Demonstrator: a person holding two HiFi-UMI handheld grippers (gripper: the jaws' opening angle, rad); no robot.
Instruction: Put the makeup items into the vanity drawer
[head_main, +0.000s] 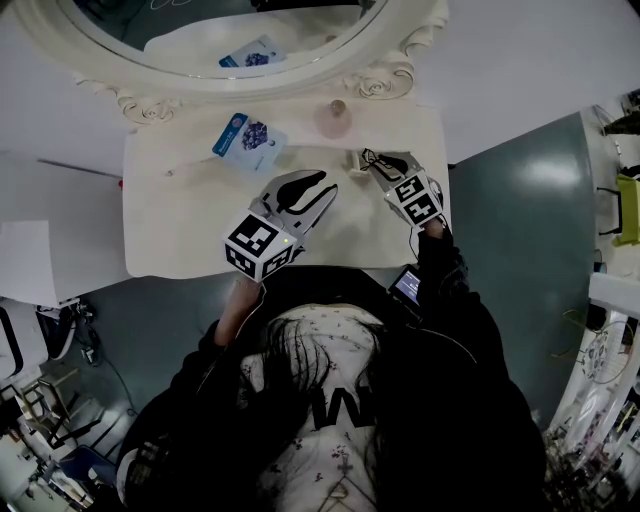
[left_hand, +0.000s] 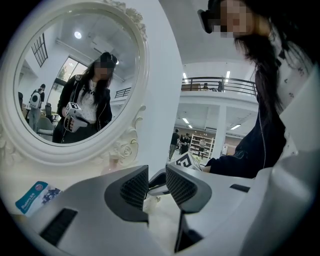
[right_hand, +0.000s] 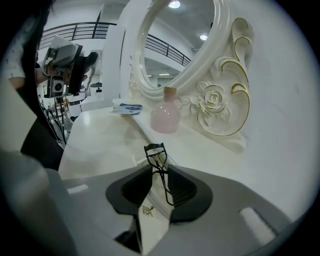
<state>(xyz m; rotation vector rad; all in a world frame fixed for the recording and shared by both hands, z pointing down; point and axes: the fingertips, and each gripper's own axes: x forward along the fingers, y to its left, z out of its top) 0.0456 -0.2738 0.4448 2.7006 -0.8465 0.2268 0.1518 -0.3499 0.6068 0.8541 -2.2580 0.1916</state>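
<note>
Eyelash curler (right_hand: 156, 154) stands clamped in the right gripper (right_hand: 159, 174) above the vanity top (head_main: 180, 215) — probably lifted for the drawer (no drawer visible); left gripper (left_hand: 157, 184) hovers empty, jaws slightly apart.

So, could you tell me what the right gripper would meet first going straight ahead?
Likely the pink bottle, with the eyelash curler in the right gripper reaching it first, though depth is unclear.
</note>
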